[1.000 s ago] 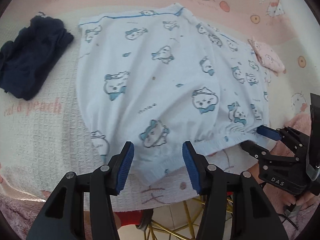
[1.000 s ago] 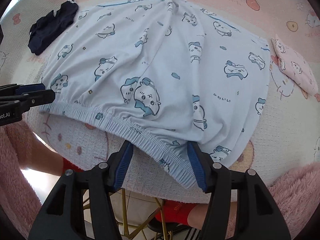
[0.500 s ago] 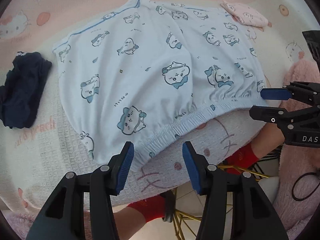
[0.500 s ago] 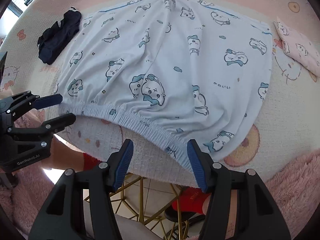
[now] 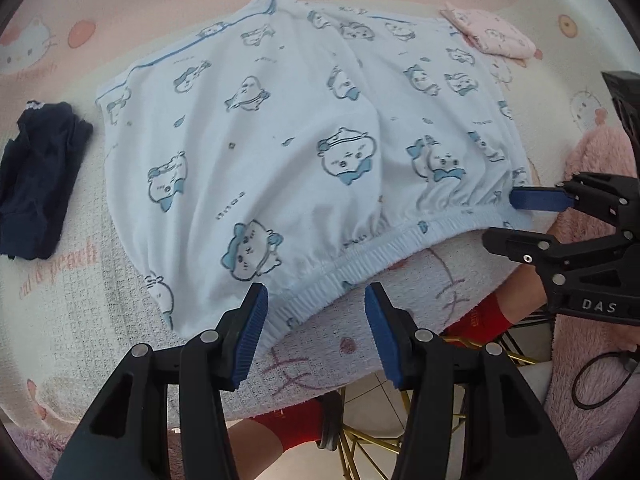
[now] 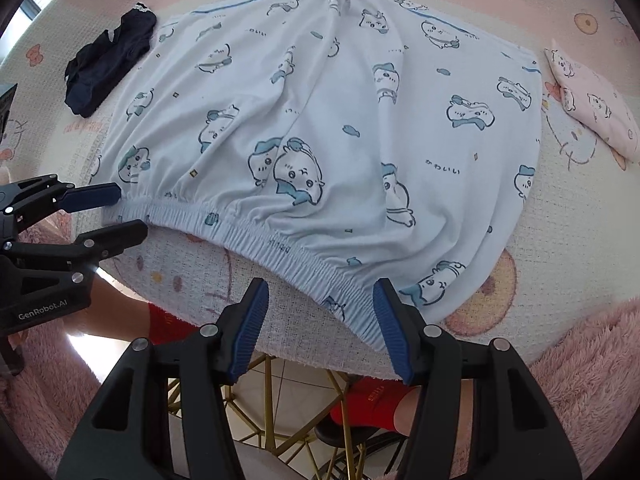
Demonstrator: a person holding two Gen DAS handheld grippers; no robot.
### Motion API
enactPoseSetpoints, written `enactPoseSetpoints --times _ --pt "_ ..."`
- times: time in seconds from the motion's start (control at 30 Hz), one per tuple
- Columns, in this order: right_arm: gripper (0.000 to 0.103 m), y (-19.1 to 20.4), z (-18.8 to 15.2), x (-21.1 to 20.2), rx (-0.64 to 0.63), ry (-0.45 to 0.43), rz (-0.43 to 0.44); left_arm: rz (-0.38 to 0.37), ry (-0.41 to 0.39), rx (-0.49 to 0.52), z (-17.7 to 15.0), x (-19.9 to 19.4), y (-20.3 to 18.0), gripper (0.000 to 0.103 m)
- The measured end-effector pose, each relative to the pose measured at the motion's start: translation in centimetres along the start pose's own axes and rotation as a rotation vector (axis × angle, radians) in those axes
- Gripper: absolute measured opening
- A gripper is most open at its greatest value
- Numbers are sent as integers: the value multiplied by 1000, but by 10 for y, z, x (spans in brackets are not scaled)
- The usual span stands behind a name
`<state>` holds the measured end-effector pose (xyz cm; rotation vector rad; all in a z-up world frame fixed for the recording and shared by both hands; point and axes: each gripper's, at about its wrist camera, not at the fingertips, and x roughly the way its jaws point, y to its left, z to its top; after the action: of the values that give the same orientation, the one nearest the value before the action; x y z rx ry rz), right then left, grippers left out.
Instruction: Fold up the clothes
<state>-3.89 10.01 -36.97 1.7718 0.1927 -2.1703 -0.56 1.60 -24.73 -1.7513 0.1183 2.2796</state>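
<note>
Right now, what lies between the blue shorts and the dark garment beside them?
Only bare patterned cover separates shorts from dark garment; right wrist view shows it.

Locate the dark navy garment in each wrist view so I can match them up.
Left wrist: the dark navy garment lies at the left edge, mid-height, left of the light blue shorts.
Right wrist: the garment lies in the upper left, beside the shorts' far left corner.
Shared landmark: the folded pink cloth, on the shorts' opposite side.
</note>
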Motion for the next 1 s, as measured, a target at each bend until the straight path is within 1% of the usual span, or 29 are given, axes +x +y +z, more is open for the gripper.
enactPoseSetpoints --times 0.1,0.17,0.27,0.37,0.43,0.53,0.6,0.7,0.8,0.9,0.97,1.0 --pt "56 5 4 3 -14 -3 -8 10 20 46 1 8 -7 53" --pt "56 9 5 12 -24 14 -22 41 26 60 3 14 -7 53" --pt "56 11 10 19 -23 16 -39 42 8 29 8 11 2 53" --pt "56 10 16 21 -5 0 -31 73 0 2 10 11 12 53" --pt "56 11 20 26 -1 7 -30 68 7 -10 11 14 18 53" --pt "56 17 25 32 -8 4 -40 93 -17 -2 15 13 21 53" --pt "56 22 27 27 -16 -19 -32 115 -30 15 18 13 22 53" --pt "56 26 32 26 -21 -34 -36 85 -21 -7 21 15 30 53" --pt "56 22 37 37 9 -5 -40 70 -39 -43 24 8 43 53" --pt "56 22 41 45 7 2 -47 40 -35 -104 25 4 59 53" --pt "56 20 44 41 23 -6 -37 -30 -55 -243 22 -9 84 53" --pt "55 15 44 30 54 -32 -18 -66 -64 -317 21 -16 98 53"
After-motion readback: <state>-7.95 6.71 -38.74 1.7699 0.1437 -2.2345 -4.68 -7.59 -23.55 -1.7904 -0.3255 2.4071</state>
